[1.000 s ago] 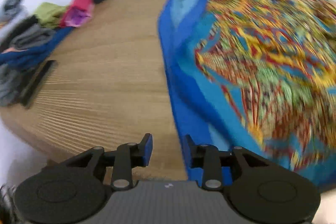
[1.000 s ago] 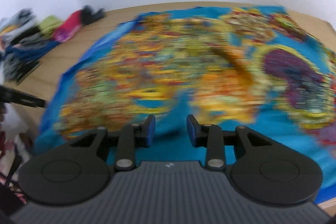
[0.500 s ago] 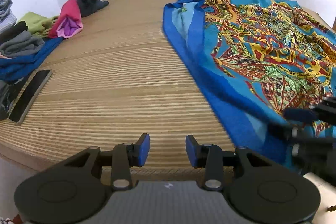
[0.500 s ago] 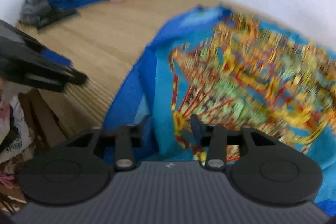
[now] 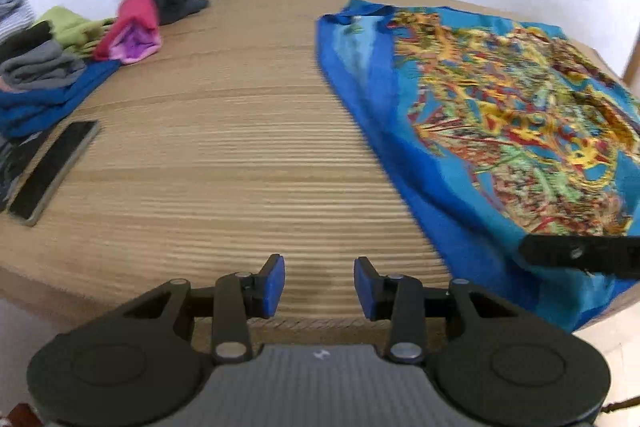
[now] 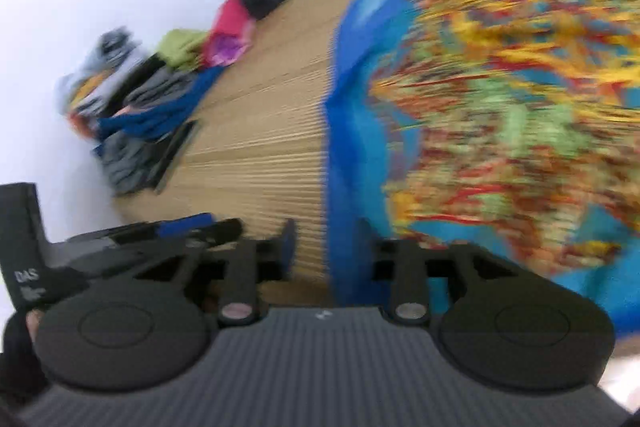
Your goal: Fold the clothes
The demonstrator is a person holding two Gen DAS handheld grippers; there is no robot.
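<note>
A blue scarf [image 5: 500,115] with a yellow, red and green print lies spread on the right half of the wooden table [image 5: 240,147]. My left gripper [image 5: 320,285] hovers over bare wood near the front edge, left of the scarf, its jaws opening with nothing between them. The right wrist view is blurred. There my right gripper [image 6: 328,251] straddles the scarf's [image 6: 500,87] dark blue left border at the near edge. Its jaws are opening and the cloth hangs loose between them. One of the right gripper's fingers [image 5: 576,255] reaches in over the scarf's near corner.
A heap of clothes [image 5: 40,79] fills the far left, with a green garment [image 5: 72,27], a pink one [image 5: 132,31] and a dark one [image 5: 176,1]. A black phone [image 5: 52,171] lies by the heap. A white wall stands behind the table.
My left gripper has moved left off the scarf to bare wood. My right gripper swung to the scarf's left border, narrowed on it, then widened again, and its view has tilted.
</note>
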